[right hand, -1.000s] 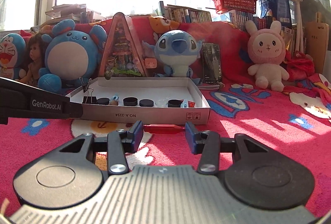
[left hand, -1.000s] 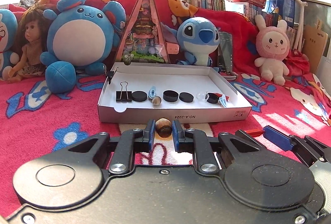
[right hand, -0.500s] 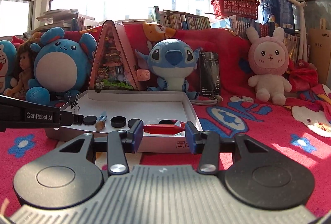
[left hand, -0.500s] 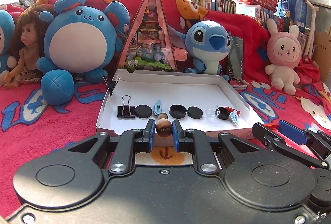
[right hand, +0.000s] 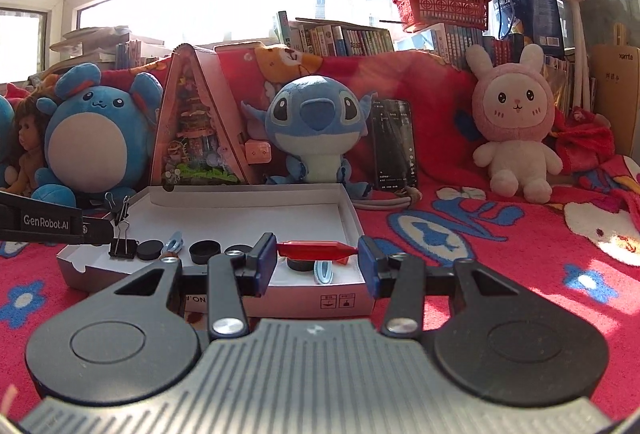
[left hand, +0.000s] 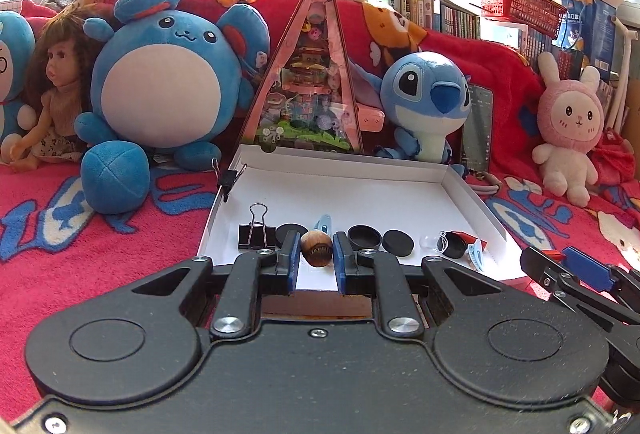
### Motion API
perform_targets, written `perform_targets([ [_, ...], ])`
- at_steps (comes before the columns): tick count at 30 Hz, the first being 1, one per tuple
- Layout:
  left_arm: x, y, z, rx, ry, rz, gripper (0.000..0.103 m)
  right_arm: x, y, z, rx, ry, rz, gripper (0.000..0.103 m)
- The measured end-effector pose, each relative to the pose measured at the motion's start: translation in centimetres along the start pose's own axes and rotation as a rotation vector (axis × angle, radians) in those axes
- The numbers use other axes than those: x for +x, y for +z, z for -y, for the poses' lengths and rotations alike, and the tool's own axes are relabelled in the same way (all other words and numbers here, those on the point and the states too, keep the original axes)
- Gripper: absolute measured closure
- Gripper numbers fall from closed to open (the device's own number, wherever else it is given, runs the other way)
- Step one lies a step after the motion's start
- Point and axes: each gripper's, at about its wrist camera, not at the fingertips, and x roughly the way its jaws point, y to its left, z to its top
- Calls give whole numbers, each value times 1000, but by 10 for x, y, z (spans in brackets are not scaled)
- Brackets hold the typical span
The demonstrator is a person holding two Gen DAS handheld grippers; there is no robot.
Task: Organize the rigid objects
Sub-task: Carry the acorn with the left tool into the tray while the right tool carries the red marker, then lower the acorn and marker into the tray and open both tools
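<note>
Both grippers have advanced over the white box (left hand: 472, 189): the left gripper (left hand: 316, 258) clamps the brown nut (left hand: 317, 253), the right gripper (right hand: 318, 258) the red tool (right hand: 316, 249), ready for placement.

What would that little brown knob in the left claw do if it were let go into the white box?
The brown knob looks rounded and hard, so it would probably roll a little on the white box's smooth floor. It seems light, since the left gripper pinches it by its sides alone. It probably would not squash.
</note>
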Motion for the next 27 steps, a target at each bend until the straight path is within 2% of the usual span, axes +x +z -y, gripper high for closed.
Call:
perform_targets([
  [11,24,13,-10,-16,6,-31,86,24,8,-1,-18,18,-21,54],
  [18,34,27,-1,35,0,2,86,41,18,-4,-29,46,-49,54],
  [23,46,43,-2,11,2,-11,86,61,34,1,-12,92,-88,54],
  [27,58,57,-5,-1,-9,-54,86,78,55,4,-23,107,-119,54],
])
